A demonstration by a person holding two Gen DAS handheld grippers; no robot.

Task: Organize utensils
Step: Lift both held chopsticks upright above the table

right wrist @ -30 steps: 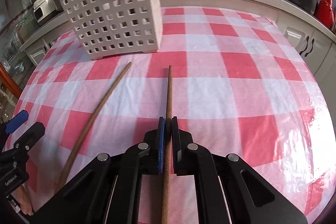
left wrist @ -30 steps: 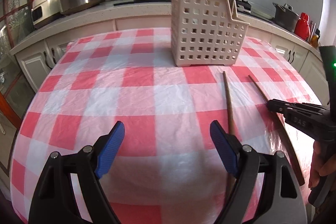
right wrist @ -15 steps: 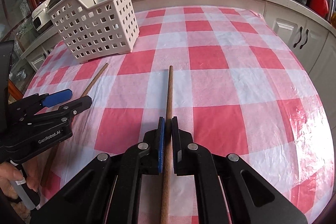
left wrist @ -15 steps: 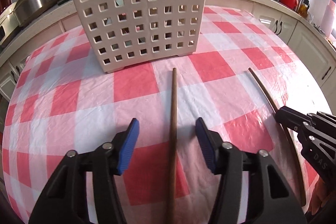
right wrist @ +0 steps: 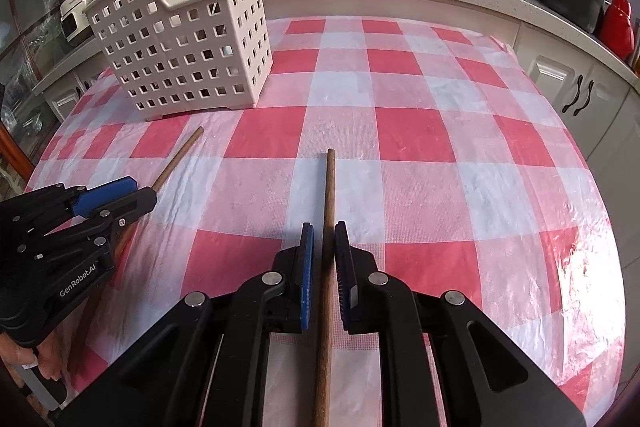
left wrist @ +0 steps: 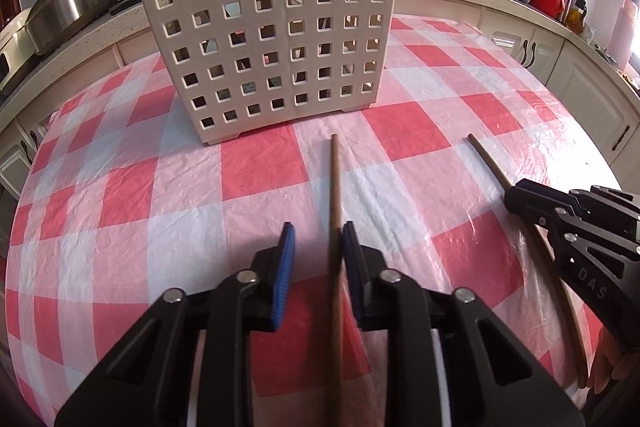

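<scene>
Several sticks already in basket (left wrist: 272,39) at 12 o'clock. Two left: left tongs (left wrist: 316,247) closing on one (left wrist: 335,187), right tongs (right wrist: 323,247) loosening around the other (right wrist: 329,195).

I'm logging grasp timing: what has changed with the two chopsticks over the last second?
The left gripper slid over the left chopstick and its fingers are closing around it. The right gripper, earlier clamped on the right chopstick, is opening. Both chopsticks and the basket stayed put.
</scene>
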